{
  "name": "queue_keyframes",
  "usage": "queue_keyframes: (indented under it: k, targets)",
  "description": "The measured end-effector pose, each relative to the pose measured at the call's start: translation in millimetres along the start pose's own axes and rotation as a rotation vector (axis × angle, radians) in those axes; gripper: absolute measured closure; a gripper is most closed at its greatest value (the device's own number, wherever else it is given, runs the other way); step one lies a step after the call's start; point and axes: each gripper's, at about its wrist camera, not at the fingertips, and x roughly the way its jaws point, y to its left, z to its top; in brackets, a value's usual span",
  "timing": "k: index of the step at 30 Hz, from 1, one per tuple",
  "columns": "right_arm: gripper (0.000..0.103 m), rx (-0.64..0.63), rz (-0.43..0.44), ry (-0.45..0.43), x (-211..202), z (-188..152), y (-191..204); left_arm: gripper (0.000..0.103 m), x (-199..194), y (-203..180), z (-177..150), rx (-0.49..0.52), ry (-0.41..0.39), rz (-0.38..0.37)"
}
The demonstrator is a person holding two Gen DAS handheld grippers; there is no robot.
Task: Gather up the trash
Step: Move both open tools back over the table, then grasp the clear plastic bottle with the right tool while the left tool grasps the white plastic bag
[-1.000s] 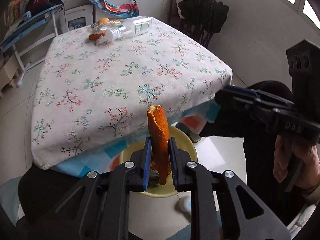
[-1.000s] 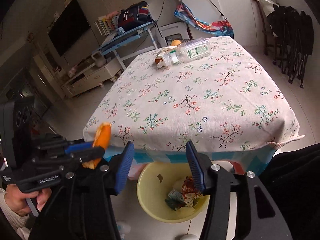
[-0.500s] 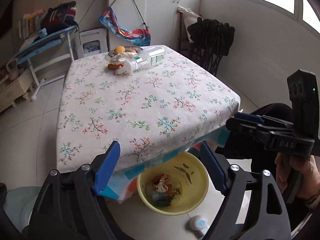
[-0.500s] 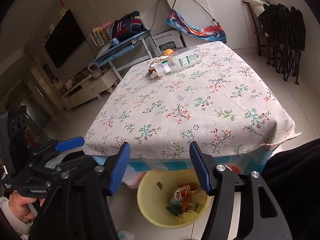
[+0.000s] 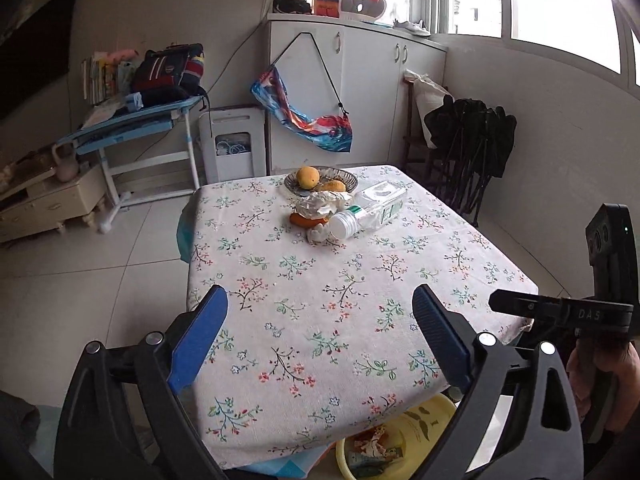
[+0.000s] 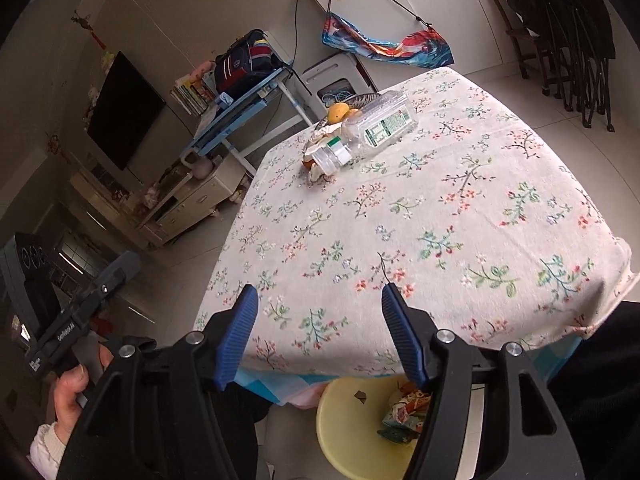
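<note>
Peeking from under the tablecloth [image 5: 320,280], half-hidden yellow bin [image 6: 352,424]; left hand-held gripper [image 5: 320,340] opening wide, empty.

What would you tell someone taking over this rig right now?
Left hand-held gripper: empty, jaws opening wide, over the near part of the table.
Right hand-held gripper: open, empty, above the table's near edge.
Bin: yellow, on the floor under the near edge, with wrappers and scraps inside.
Done: some trash is in the bin.
Left: at the far end of the table lie a clear bottle on its side, crumpled paper and an orange peel. The fruit bowl behind them looks like it stays.
</note>
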Motion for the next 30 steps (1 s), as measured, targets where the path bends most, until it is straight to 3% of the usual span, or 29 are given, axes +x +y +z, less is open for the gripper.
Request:
queue_keyframes:
  k: [5,14,22,28,30]
  targets:
    - [0.040,0.158,0.049,-0.008,55,40,-3,0.012,33,12,18,0.010,0.003,0.005]
    - [0.039,0.306,-0.100,-0.030,125,119,-38,0.011,107,33,46,0.053,0.041,-0.020]
    - [0.030,0.250,-0.274,0.089,183,175,-51,0.011,162,48,60,0.050,0.063,-0.045]
    - [0.025,0.098,-0.252,0.213,214,194,-43,0.011,197,54,66,0.057,0.083,-0.080]
    - [0.035,0.073,-0.220,0.263,224,199,-41,0.011,206,55,69,0.056,0.085,-0.096]
